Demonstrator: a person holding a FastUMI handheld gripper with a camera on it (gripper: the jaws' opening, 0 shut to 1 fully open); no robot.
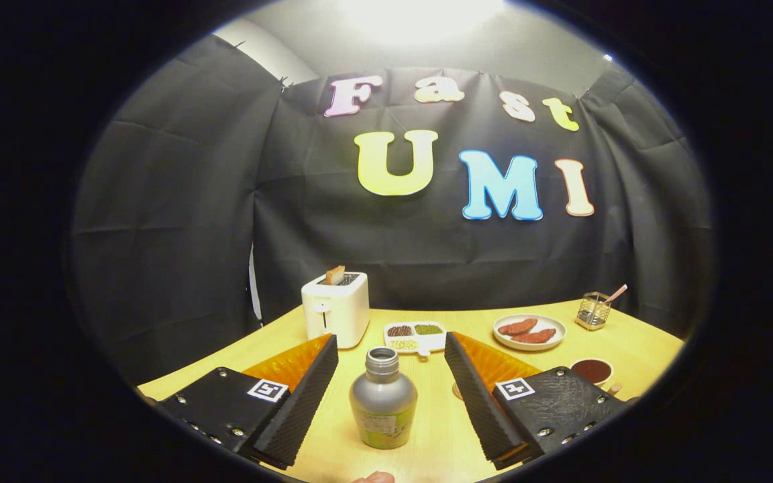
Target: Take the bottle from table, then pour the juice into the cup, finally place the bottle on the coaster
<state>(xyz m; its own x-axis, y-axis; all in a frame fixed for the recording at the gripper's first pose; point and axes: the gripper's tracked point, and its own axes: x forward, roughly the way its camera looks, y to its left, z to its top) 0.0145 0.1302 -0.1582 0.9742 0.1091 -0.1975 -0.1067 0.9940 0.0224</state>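
My gripper (386, 389) is open, its two fingers (299, 402) spread wide just above a pale wooden table (635, 342). Between the fingers, touching neither, a small grey bottle (383, 406) stands upright on the table, with its mouth uncapped and a green label around its lower body. Beyond the right finger sits a cup (592, 371) holding a dark liquid. Just beside that finger's inner edge a small sliver of a round, flat thing peeks out on the table; I cannot tell whether it is the coaster. Farther back, near the dark cloth wall, a white toaster (335, 308) stands with a slice of bread (335, 274) poking out of its slot. To its right lie a white divided tray (416, 335) of grains, a plate (529, 331) with two reddish pieces of food, and a small wire holder (592, 310) with a utensil in it.
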